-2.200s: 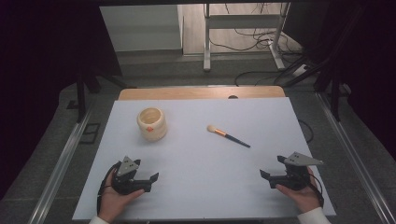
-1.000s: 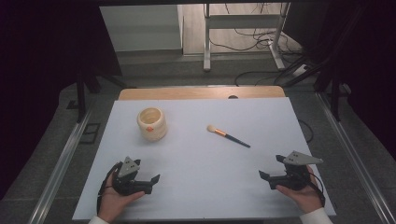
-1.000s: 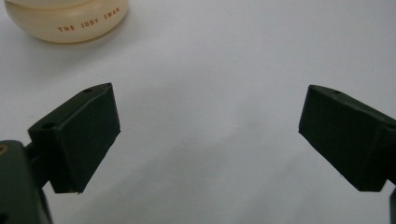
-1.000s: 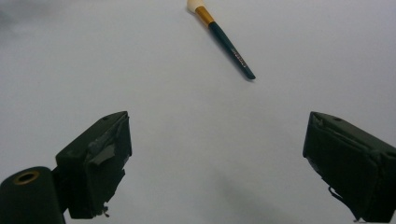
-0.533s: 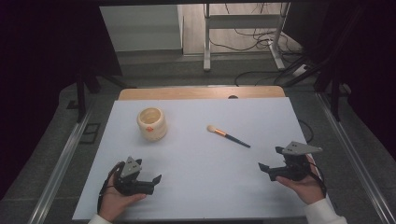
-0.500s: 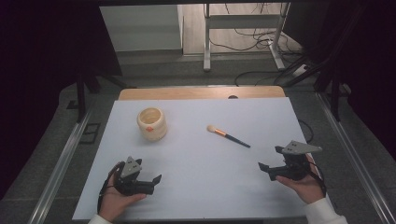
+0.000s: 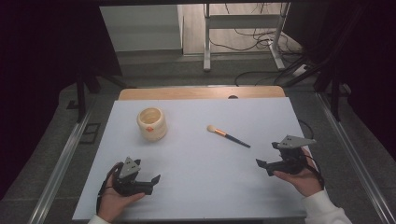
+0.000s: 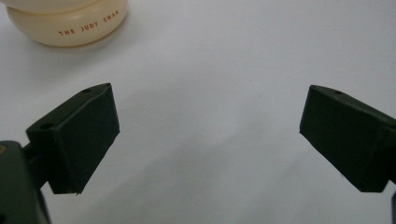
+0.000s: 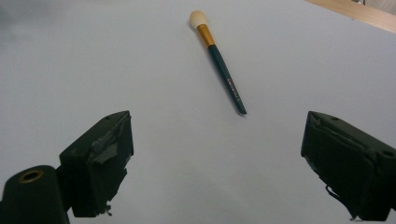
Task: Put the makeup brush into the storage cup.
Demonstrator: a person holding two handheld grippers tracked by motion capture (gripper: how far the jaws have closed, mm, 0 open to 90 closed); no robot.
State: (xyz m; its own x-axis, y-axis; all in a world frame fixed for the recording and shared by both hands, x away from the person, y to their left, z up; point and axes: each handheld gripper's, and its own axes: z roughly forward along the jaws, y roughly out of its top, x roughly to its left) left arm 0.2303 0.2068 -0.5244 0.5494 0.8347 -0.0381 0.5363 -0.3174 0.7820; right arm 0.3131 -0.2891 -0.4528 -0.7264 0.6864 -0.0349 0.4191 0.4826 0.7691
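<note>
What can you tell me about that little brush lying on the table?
The brush is slim, with a pale, rounded bristle tip, a gold-orange collar and a dark teal handle bearing small print. It lies flat and slanted on the white table, bristles toward the cream pot but well apart from it. Nothing touches it; the right gripper sits open nearby.
</note>
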